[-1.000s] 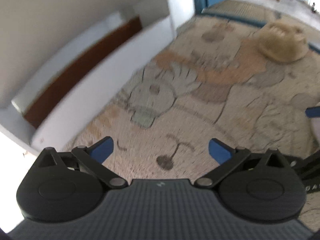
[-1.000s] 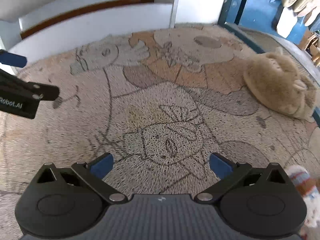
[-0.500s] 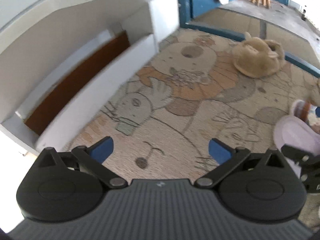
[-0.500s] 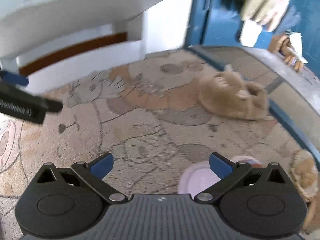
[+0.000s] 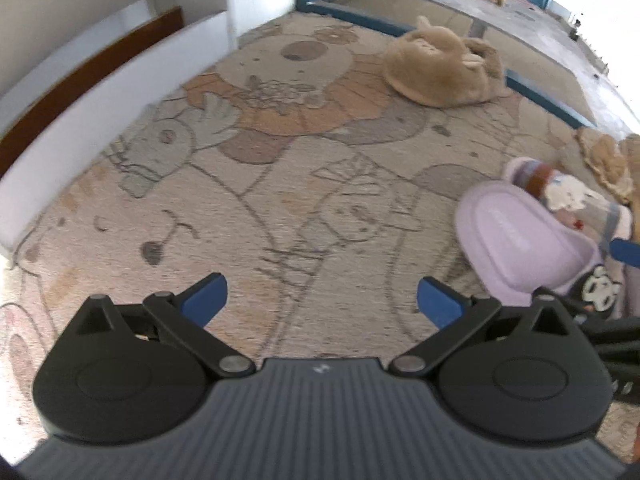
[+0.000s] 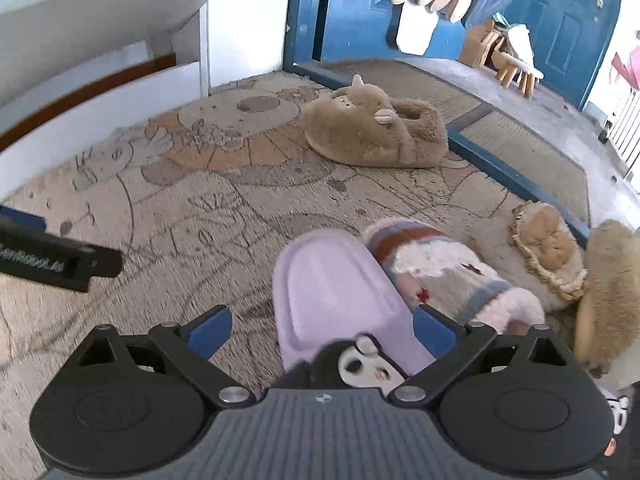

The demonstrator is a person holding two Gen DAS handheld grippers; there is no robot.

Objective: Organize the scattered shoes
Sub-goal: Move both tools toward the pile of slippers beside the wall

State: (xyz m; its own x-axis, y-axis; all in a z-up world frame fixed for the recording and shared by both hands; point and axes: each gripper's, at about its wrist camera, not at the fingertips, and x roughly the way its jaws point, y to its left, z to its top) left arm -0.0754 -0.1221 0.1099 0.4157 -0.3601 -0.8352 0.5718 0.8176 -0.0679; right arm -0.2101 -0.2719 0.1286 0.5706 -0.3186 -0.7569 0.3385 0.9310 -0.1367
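My right gripper (image 6: 322,330) hangs over a lilac slipper (image 6: 332,288) with a cartoon charm. The slipper lies between the jaws, close to the right finger, and a gap remains at the left finger; the jaws are closing and do not press on it. A striped fuzzy slipper (image 6: 440,276) leans against the lilac one. A brown furry animal slipper (image 6: 372,136) lies farther back on the cartoon rug (image 6: 192,208). My left gripper (image 5: 320,300) is open over bare rug, left of the lilac slipper (image 5: 520,240), with the brown slipper (image 5: 440,68) far ahead.
A low white shoe shelf (image 6: 100,92) with a brown board runs along the left. Two tan slippers (image 6: 548,248) sit at the right by the rug's blue border. Behind are a blue door (image 6: 352,12), a doormat (image 6: 520,148) and a small wooden stool (image 6: 516,72).
Both views have swung to the right across the rug. The lilac and striped slippers have come into view, and the lilac one now lies between my right gripper's jaws.
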